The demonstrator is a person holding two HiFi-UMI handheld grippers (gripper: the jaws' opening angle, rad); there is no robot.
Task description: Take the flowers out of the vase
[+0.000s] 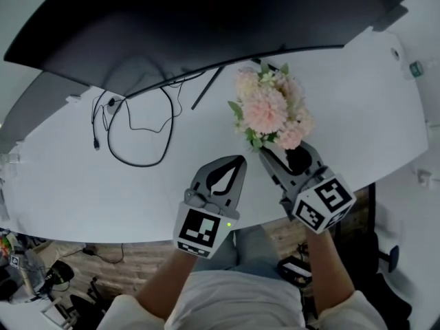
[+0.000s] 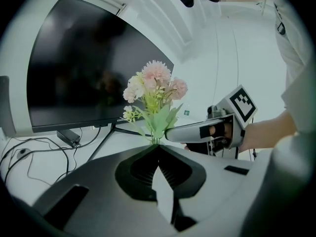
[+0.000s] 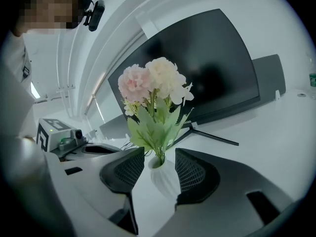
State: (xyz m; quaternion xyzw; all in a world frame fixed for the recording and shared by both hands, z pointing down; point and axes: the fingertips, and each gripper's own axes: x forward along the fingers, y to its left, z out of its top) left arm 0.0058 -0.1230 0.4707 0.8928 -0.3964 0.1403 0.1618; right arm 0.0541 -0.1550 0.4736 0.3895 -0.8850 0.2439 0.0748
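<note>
Pink flowers [image 3: 153,90] stand in a white ribbed vase [image 3: 165,177] on the counter [image 3: 276,117], between the spread fingers of my right gripper [image 3: 159,157]. Fingers of my left gripper [image 2: 159,149] are clenched, empty.

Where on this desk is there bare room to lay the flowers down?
Bare desk right of the flowers, out to its edge; also the strip between the cables and the near edge. Crowded where the cables loop under the monitor.

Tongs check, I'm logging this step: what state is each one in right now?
Left tongs: closed, empty.
Right tongs: open, vase between them, not gripped.
</note>
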